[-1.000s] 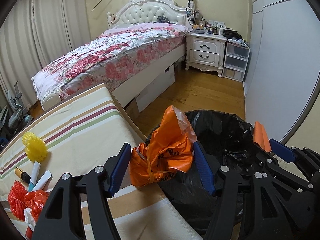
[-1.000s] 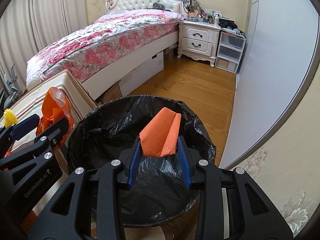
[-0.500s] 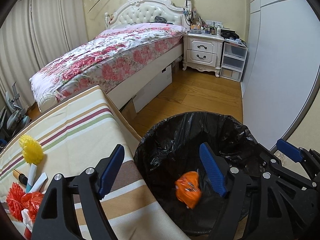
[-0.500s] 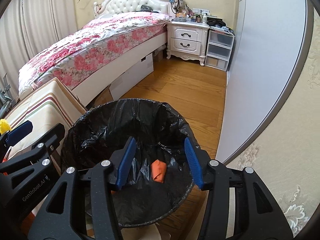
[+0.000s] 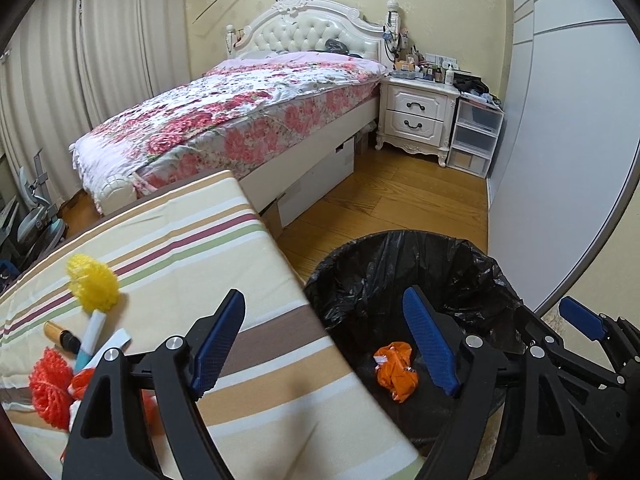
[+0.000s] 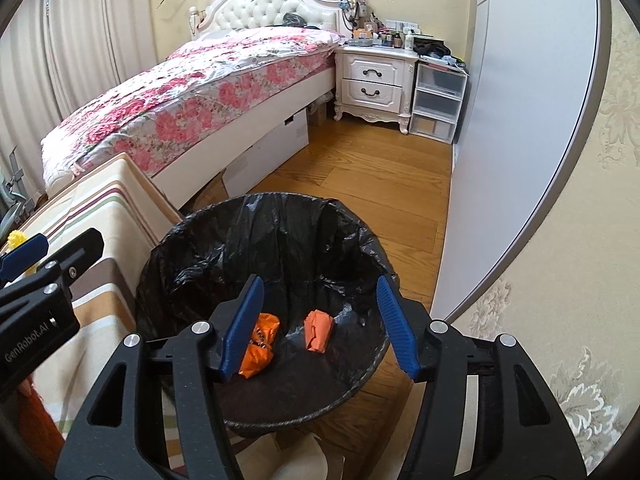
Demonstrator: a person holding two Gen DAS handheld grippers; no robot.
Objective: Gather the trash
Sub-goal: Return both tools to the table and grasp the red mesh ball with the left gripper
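**Two orange scraps in the bin, both claws released**

Left wrist view: the left gripper [image 5: 324,344] stands wide and holds nothing; its jaws have just been opening. One crumpled orange plastic bag [image 5: 396,372] lies at the bottom of the round bin lined with a black plastic bag [image 5: 400,248], below and just inside the right-hand blue pad. The left-hand pad hangs over the striped beige cushion [image 5: 200,248], which butts against the bin's rim. A yellow pompom brush [image 5: 93,282] and red mesh scrubbers [image 5: 50,384] lie at the cushion's near left. The right gripper [image 5: 580,322] shows at the far right edge.

Right wrist view: the right gripper [image 6: 320,324] is released and empty, jaws just opened further, both pads over the bin mouth. A folded orange paper piece [image 6: 319,329] lies on the liner between the pads, apart from them; the orange bag sits beside it, partly behind the left pad. Bare wooden floor [image 6: 360,176] lies beyond the bin, bounded by a floral-covered bed [image 6: 180,92] and a grey wardrobe panel [image 6: 520,120].
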